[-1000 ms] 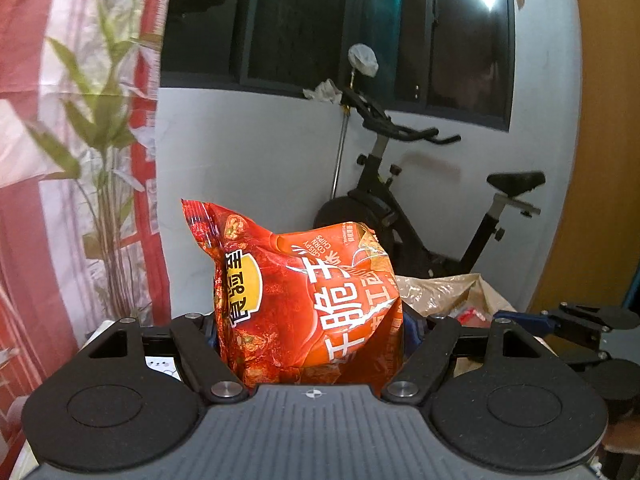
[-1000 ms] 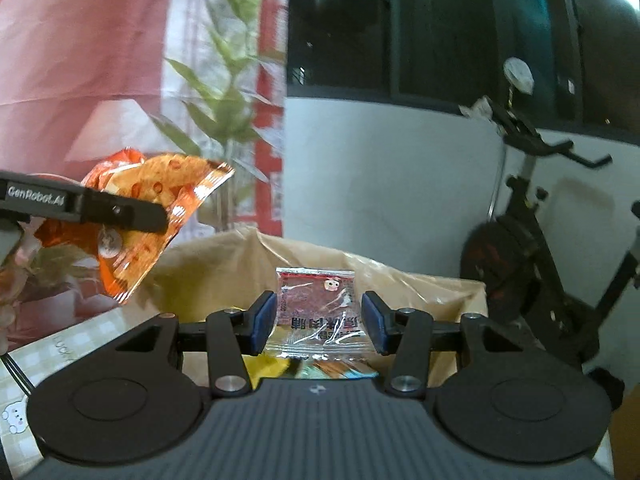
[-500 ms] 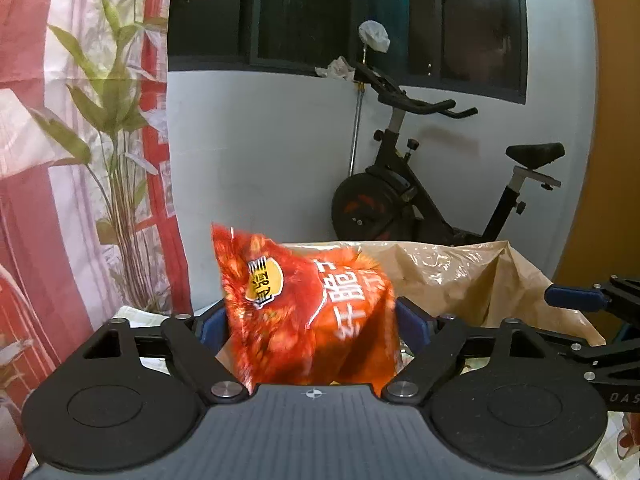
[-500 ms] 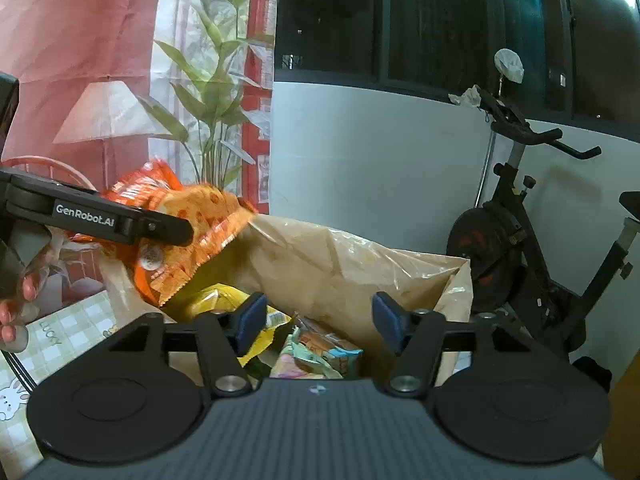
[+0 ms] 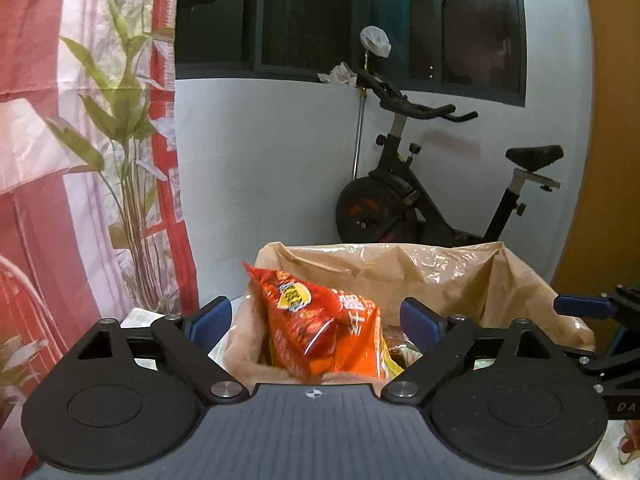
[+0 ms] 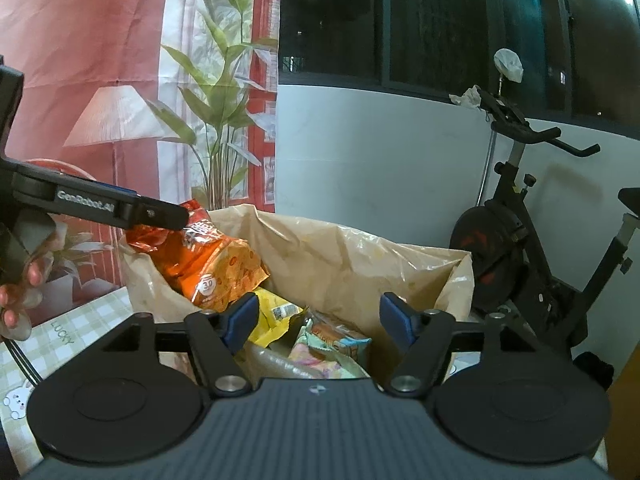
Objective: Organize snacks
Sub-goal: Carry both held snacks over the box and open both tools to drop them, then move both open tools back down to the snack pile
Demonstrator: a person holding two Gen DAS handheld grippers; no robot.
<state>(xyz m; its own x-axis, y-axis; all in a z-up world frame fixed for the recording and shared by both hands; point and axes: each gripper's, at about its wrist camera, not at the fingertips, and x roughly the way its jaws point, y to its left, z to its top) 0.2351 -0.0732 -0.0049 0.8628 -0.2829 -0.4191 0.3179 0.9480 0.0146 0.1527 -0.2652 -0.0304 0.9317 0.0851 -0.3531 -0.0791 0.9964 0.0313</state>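
Chip bag [image 5: 324, 328] lies free between left gripper's [image 5: 316, 316] just-opened jaws.

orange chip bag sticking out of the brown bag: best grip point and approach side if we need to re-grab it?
Likely the crimped top corner of the orange chip bag, from above. It leans tilted in the brown bag with that flat seam poking up; the puffy body is wide and slippery. Both the left tongs and right tongs have just been opening and hold nothing.

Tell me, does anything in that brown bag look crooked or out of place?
The orange chip packet sits tilted, one corner poking above the brown bag rim at its left side, not settled flat among the other snacks. Both grippers have just been opening, their pads touching nothing. Nothing looks spilled or torn.
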